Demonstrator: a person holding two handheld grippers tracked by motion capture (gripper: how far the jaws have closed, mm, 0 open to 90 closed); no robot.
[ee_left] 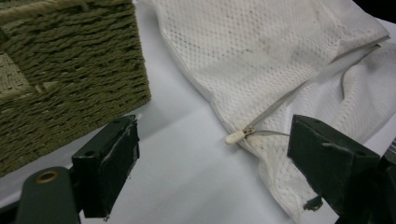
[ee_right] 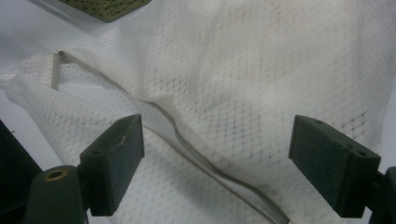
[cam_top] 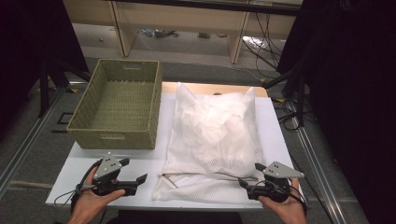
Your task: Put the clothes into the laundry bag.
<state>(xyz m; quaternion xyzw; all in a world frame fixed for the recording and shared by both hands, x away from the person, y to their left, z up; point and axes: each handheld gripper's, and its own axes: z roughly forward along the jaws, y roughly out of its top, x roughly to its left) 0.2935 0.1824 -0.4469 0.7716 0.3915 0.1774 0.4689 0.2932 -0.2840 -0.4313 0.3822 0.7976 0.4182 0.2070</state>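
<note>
A white mesh laundry bag [cam_top: 212, 140] lies stuffed on the white table [cam_top: 88, 163], its zipper [cam_top: 205, 175] running along the near end. The bag [ee_left: 289, 51] fills the upper right of the left gripper view, the small white zipper pull [ee_left: 235, 136] resting at the bag's corner between the jaws. My left gripper [cam_top: 135, 171] stands open just left of that corner, nothing held. My right gripper [cam_top: 246, 175] is open at the bag's near right end. Mesh [ee_right: 261, 70] and the grey zipper line [ee_right: 187, 140] run between the right gripper's jaws.
An empty woven olive basket [cam_top: 119, 105] stands at the back left of the table, close to the bag's left edge; its wall [ee_left: 70, 70] rises just beyond my left gripper. Dark stands and cables flank the table on both sides.
</note>
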